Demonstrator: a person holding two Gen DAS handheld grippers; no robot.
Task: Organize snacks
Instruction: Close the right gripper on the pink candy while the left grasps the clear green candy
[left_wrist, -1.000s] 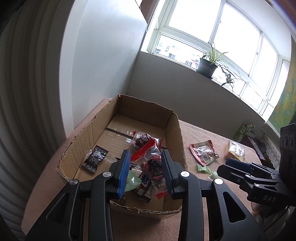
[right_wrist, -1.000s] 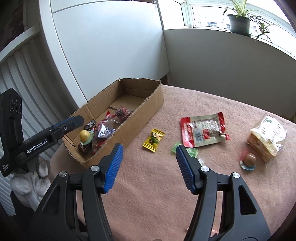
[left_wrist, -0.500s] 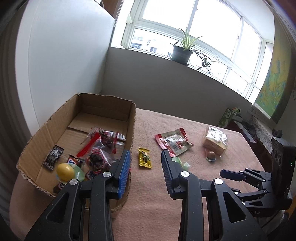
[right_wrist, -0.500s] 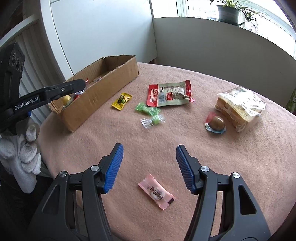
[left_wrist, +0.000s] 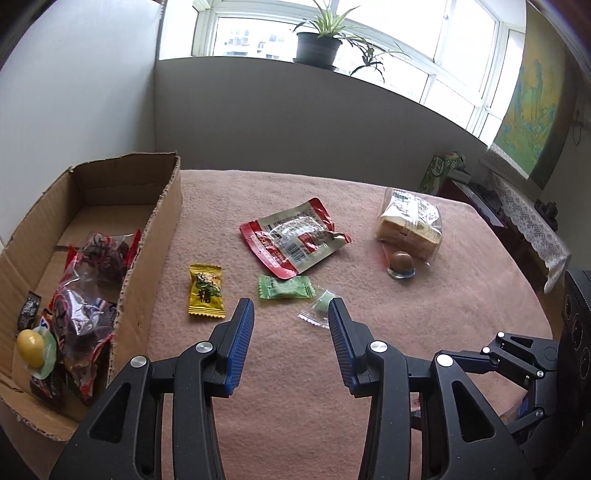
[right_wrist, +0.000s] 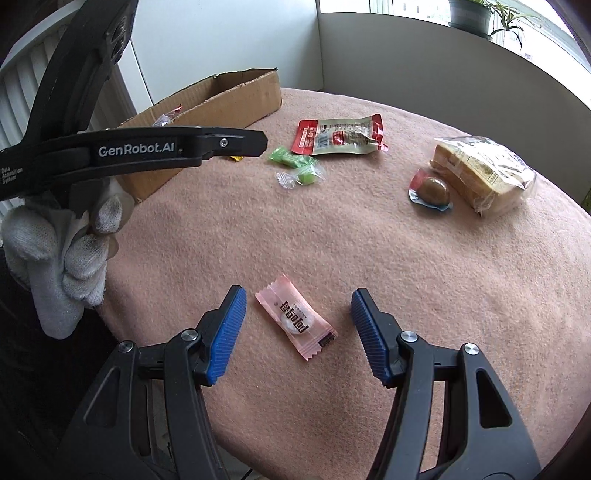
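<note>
Pink blanket-covered table (right_wrist: 369, 229) under a bright window, cardboard box (left_wrist: 162, 221) at the left already holding snacks. The right gripper (right_wrist: 297, 325) hangs spread wide and empty, the pink wrapped candy (right_wrist: 295, 316) lying flat between its fingers, long axis slanting diagonally across the gap; a slight twist looks needed. It's this claw's pick; the left gripper (left_wrist: 291, 332), also released, hovers near the green candies (left_wrist: 286, 288).

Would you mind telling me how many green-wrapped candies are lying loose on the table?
2. The green packet candy lies just below the red-edged pouch. The pale green twist-wrapped candy sits beside it, nearer the left gripper. More could be hidden inside the cardboard box.
</note>
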